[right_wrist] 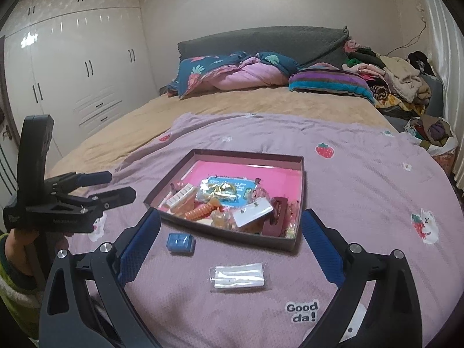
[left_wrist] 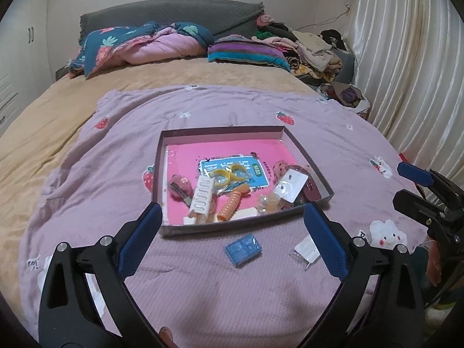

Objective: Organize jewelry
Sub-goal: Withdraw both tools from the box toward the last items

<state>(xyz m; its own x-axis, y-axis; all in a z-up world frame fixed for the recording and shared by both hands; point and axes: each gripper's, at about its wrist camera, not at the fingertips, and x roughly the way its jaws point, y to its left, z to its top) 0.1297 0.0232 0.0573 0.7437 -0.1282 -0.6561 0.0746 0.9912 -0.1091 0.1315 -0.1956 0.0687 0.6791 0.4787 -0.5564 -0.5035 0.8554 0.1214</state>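
A shallow dark tray [left_wrist: 243, 222] with a pink floor sits on the lilac blanket and holds several hair clips, an orange spiral tie [left_wrist: 230, 207], yellow bangles [left_wrist: 229, 175] and an earring card [left_wrist: 291, 188]. It also shows in the right wrist view [right_wrist: 300, 185]. A small blue box [left_wrist: 243, 248] [right_wrist: 179, 242] and a clear packet [left_wrist: 306, 251] [right_wrist: 237, 275] lie on the blanket in front of the tray. My left gripper [left_wrist: 232, 226] is open and empty above them. My right gripper [right_wrist: 230, 232] is open and empty, and shows at the right edge of the left wrist view [left_wrist: 406, 185].
The lilac blanket [left_wrist: 203, 290] covers a tan bed. Folded quilts [left_wrist: 145, 46] and a pile of clothes [left_wrist: 313, 49] lie at the head. Curtains [left_wrist: 406, 58] hang on the right, white wardrobes [right_wrist: 72, 72] stand on the left.
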